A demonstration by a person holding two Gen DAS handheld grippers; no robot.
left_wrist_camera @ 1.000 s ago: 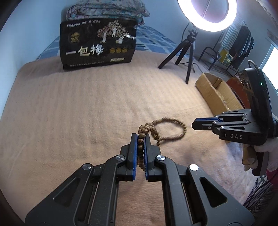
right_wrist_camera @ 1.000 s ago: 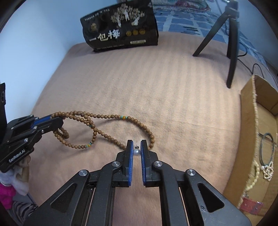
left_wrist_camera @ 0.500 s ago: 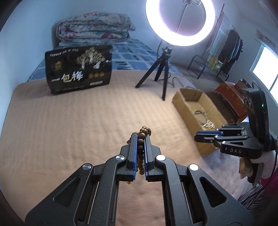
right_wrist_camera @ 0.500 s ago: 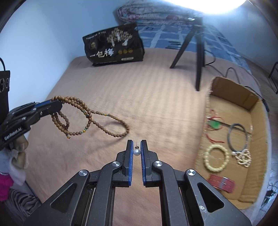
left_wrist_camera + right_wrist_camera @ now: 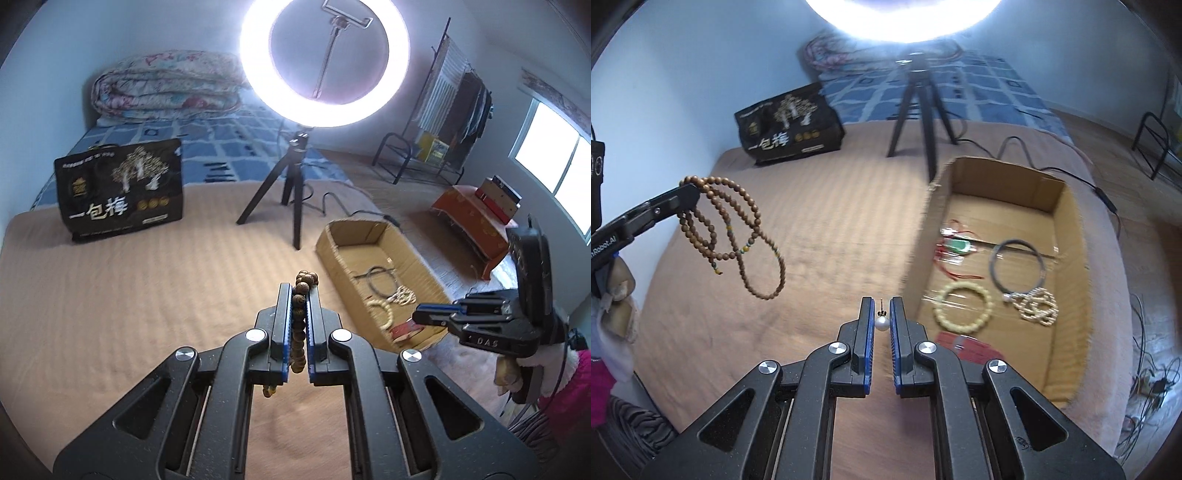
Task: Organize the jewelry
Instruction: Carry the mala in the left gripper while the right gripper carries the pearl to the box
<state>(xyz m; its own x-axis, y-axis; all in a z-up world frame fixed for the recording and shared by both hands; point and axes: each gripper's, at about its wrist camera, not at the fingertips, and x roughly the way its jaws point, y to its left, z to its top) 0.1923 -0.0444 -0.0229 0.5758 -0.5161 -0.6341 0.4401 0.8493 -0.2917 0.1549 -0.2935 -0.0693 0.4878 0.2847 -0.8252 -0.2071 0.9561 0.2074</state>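
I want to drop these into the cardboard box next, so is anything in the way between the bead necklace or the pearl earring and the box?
Nothing visible blocks either. The bead necklace hangs from the left gripper above the bedspread; the right gripper holds the pearl earring beside the open-topped cardboard box.

The black bag standing on the bed carries three large white characters, 一包梅, with smaller lines of print above and below them too fine to read. The right gripper shows "DAS" on its body, and the left gripper bears the partly cut-off lettering "nRobot.AI".
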